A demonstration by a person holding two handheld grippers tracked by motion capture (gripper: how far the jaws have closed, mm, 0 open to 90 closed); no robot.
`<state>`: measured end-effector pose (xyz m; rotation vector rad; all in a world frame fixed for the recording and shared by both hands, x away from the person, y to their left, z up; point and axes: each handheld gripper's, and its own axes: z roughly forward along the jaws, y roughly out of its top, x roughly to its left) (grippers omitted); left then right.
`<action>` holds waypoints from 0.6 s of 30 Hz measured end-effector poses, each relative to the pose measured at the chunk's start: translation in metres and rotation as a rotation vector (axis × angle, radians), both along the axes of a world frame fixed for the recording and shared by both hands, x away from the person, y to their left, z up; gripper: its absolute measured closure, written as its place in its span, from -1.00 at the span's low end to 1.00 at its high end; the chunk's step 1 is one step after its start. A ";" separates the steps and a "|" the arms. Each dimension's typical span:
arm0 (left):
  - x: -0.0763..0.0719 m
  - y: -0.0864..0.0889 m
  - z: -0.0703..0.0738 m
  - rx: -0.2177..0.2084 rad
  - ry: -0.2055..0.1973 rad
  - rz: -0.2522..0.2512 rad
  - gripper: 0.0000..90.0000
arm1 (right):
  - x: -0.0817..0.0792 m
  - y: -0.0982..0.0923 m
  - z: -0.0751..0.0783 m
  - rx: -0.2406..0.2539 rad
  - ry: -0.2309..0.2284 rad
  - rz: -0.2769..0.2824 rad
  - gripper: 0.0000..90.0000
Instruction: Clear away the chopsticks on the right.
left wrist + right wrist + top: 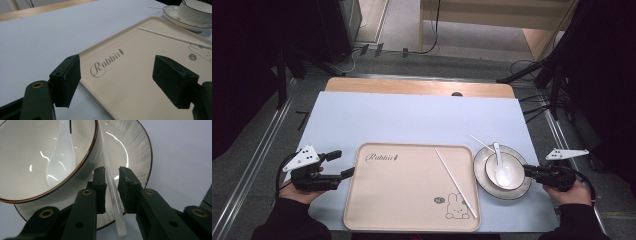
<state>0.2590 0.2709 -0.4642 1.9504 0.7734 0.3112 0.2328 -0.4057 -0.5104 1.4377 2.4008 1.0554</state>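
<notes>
Matte pale blue sheet (pixel 412 117) over a wooden table (pixel 419 87), light wood strip bare along the far edge. Rectangular beige tray (pixel 412 187) with rounded corners and low raised rim near the front edge, smooth satin surface, printed "Rabbit" script (pixel 106 62) and a small line-drawn bunny (pixel 457 206) in its near right corner. Thin white chopstick (pixel 456 182) lying diagonally across the tray's right half, straight, round, slender. Just right of the tray, round glossy ceramic plate (pixel 482 175) with fine radial ribbing and dark rim line; on it a glossy white bowl (pixel 512 165) with brown rim, white glazed ceramic spoon (pixel 501 167) resting inside, handle angled to the far left. Second white chopstick (pixel 111 187) lying on the plate beside the bowl wall, far tip poking past the plate's far left (pixel 479 141). Left gripper (pixel 341 164) at the tray's left edge, black blocky jaws spread wide, nothing between them, one over the sheet and one over the tray. Right gripper (pixel 111 185) at the plate's right side, jaws narrow, flanking the second chopstick with slim gaps on both sides; contact cannot be told. Grey triangular plates (pixel 302 157) on top of both grippers.
</notes>
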 end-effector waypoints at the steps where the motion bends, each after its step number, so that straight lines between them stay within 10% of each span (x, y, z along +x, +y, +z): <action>1: 0.000 0.000 0.000 0.003 0.000 -0.001 -0.49 | 0.002 0.001 -0.001 -0.001 0.008 0.012 0.75; 18: 0.000 0.001 0.000 0.003 -0.002 0.003 -0.49 | 0.007 0.003 -0.002 0.016 0.055 0.029 0.88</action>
